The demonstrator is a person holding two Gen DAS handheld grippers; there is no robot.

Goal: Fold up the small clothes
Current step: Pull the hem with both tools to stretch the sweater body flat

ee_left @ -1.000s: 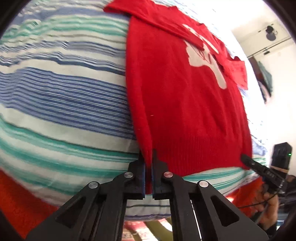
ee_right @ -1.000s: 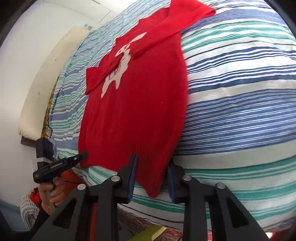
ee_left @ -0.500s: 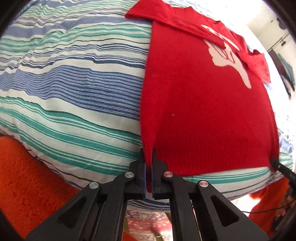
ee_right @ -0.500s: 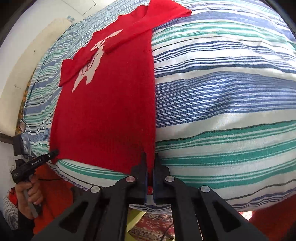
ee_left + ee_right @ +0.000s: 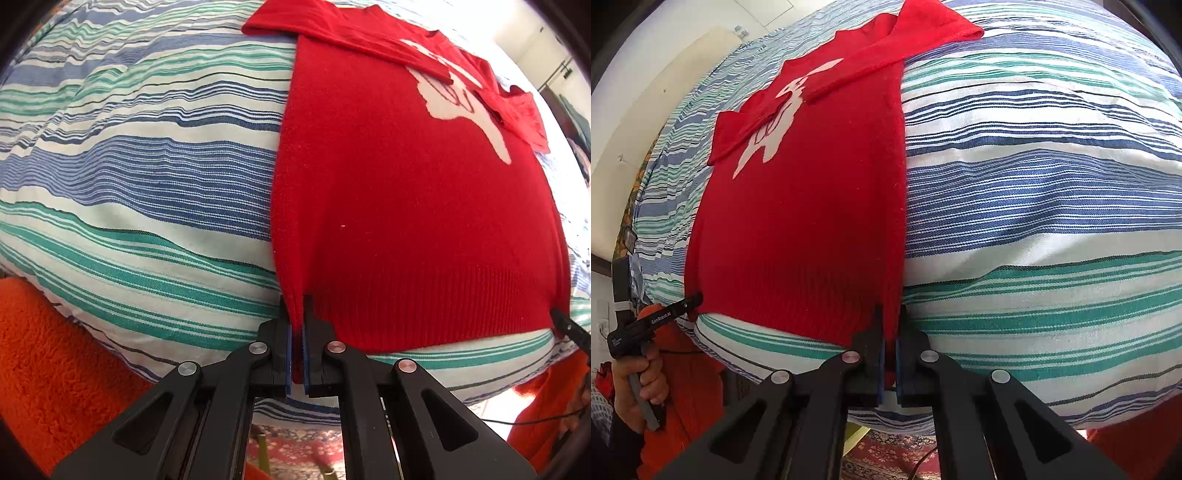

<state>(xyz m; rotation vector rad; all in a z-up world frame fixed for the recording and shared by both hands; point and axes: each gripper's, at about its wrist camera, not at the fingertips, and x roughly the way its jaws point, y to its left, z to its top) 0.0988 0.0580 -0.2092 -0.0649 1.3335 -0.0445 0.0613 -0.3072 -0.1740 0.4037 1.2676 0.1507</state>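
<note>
A small red sweater [image 5: 406, 206] with a white figure on its chest lies flat on the striped bed, sleeves folded across the front; it also shows in the right wrist view [image 5: 812, 206]. My left gripper [image 5: 295, 314] is shut on the sweater's near left hem corner. My right gripper [image 5: 890, 321] is shut on the near right hem corner. Each gripper shows at the edge of the other's view: the right one [image 5: 569, 328] and the left one [image 5: 657, 317], held by a hand.
The blue, green and white striped bedcover [image 5: 140, 177] bulges under the sweater and drops off just before the grippers. An orange fleece [image 5: 48, 362] lies below the bed's edge. A patterned rug [image 5: 886, 458] covers the floor. A pale headboard [image 5: 653, 122] stands far left.
My right gripper has closed on the hem corner; it was open around it a second ago. Both grippers have pulled back a little toward the bed's edge.
</note>
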